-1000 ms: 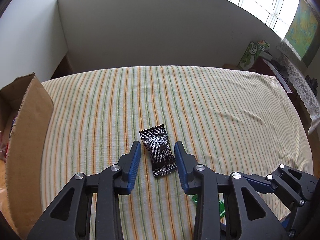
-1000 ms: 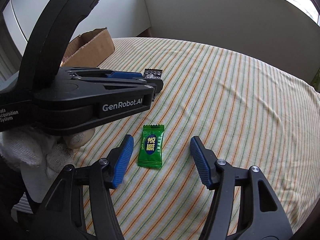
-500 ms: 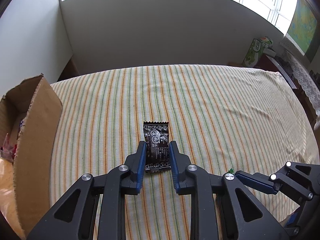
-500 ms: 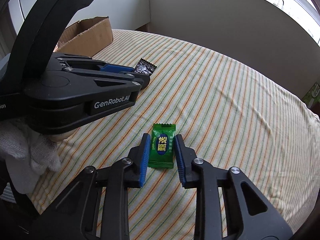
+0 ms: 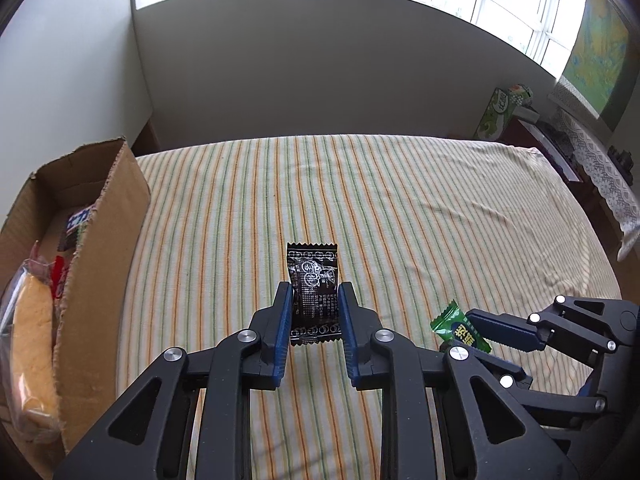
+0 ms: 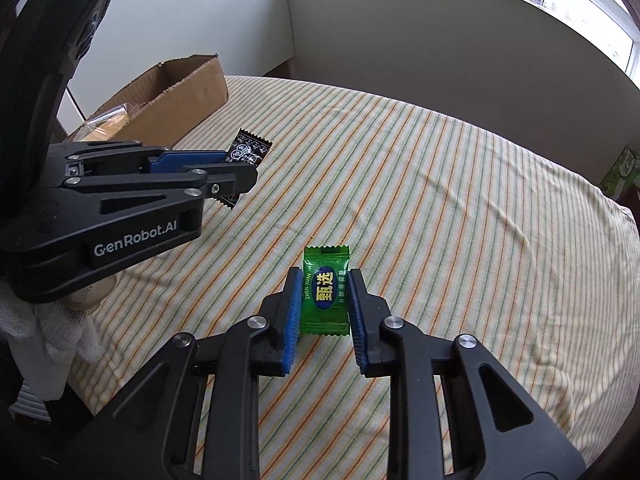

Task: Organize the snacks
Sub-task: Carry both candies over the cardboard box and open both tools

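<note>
My left gripper (image 5: pixel 313 292) is shut on a black snack packet (image 5: pixel 315 292) with white print and holds it above the striped tablecloth (image 5: pixel 400 216). My right gripper (image 6: pixel 324 278) is shut on a green candy packet (image 6: pixel 326 292) with a blue oval label, also lifted off the cloth. In the right wrist view the left gripper (image 6: pixel 244 176) holds the black packet (image 6: pixel 248 150) to the left. In the left wrist view the green packet (image 5: pixel 458 326) shows at lower right in the right gripper (image 5: pixel 474 334).
An open cardboard box (image 5: pixel 104 248) stands at the table's left edge with several wrapped snacks inside, among them a yellow cake in clear wrap (image 5: pixel 34 344). A green carton (image 5: pixel 500 114) sits on a side table at the far right. A wall rises behind the table.
Both grippers closed on their packets, the left on the black one and the right on the green one, and lifted them off the cloth. The cardboard box has come more into view.
</note>
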Demonstrator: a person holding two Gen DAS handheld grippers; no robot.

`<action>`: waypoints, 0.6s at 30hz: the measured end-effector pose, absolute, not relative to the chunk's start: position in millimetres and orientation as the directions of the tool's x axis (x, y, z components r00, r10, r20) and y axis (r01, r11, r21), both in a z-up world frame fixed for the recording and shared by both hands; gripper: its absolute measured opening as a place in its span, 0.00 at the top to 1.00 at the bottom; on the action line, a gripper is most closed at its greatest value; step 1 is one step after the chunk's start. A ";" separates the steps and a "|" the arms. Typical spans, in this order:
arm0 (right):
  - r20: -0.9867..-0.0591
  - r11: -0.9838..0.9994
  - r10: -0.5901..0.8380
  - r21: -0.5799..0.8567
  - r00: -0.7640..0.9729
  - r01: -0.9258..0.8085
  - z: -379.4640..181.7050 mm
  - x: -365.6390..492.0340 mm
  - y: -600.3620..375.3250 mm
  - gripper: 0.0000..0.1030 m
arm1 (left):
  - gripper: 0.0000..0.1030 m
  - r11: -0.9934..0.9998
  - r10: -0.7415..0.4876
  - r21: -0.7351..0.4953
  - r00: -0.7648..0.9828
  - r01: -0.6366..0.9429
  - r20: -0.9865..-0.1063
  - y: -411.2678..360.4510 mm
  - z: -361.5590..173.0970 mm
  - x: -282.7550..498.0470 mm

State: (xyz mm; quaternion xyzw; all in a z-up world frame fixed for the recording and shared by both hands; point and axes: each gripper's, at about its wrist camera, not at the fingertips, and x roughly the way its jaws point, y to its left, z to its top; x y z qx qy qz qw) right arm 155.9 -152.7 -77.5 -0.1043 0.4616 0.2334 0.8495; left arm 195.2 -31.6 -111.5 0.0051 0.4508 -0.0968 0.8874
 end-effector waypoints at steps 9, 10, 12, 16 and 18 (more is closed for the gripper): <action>-0.791 0.862 0.331 0.032 0.515 -0.505 -36.5 138.0 -147.5 0.78 | 0.80 0.982 -0.175 -0.090 0.637 0.163 -0.751 -9.2 -75.8 159.9; -0.784 0.860 0.339 0.034 0.520 -0.509 -30.8 136.6 -145.2 0.78 | 0.80 0.983 -0.174 -0.091 0.645 0.160 -0.744 -5.9 -71.6 156.3; -0.771 0.853 0.356 0.038 0.528 -0.520 -19.6 134.2 -139.0 0.78 | 0.80 0.985 -0.167 -0.090 0.661 0.150 -0.732 2.5 -63.1 149.1; -0.747 0.838 0.388 0.042 0.540 -0.544 0.5 132.6 -123.5 0.78 | 0.80 0.990 -0.141 -0.082 0.689 0.118 -0.711 22.1 -48.9 137.6; -0.738 0.829 0.402 0.043 0.542 -0.557 8.8 134.9 -112.5 0.78 | 0.80 0.992 -0.125 -0.080 0.703 0.097 -0.700 33.7 -42.7 133.3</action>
